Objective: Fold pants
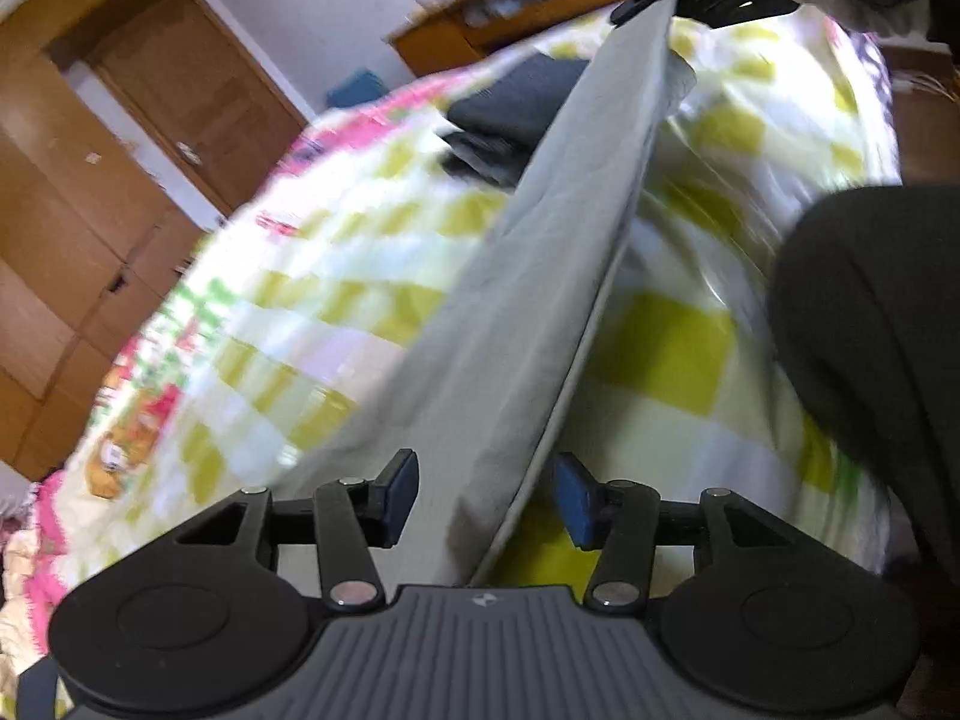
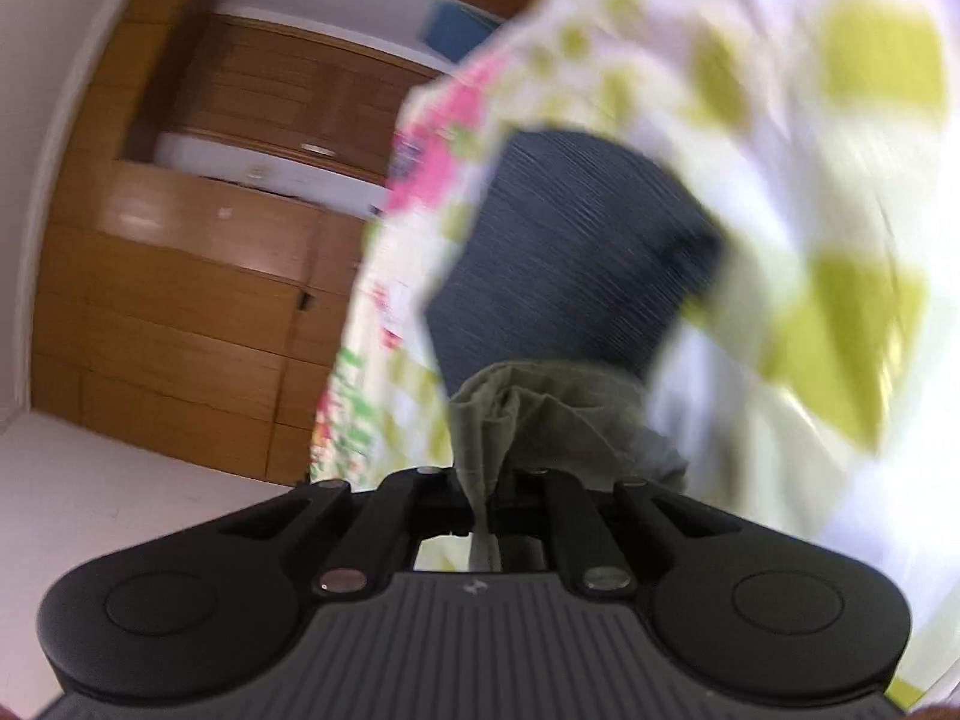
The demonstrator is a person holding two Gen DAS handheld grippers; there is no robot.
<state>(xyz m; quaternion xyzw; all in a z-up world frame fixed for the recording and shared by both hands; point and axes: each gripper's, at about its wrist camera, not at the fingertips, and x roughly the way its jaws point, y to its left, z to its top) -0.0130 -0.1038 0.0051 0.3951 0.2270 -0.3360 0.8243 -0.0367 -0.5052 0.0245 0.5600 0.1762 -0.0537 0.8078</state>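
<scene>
Right hand-held gripper (image 2: 489, 504), jaws clamped on a bunched end of the grey pants (image 1: 540, 276); left hand-held gripper (image 1: 486, 498), jaws apart around the near end without pressing it. The pants stretch taut above the checked bed (image 1: 654, 354), long axis running from one gripper to the other. Step in hand: carrying one end over; next, a regrip by the left.

White walls (image 1: 312, 12) and wooden wardrobe (image 2: 198, 276) at left. Checked bedspread (image 1: 372, 300) across the middle, blurred. Wooden desk (image 1: 516, 6) at far side.
</scene>
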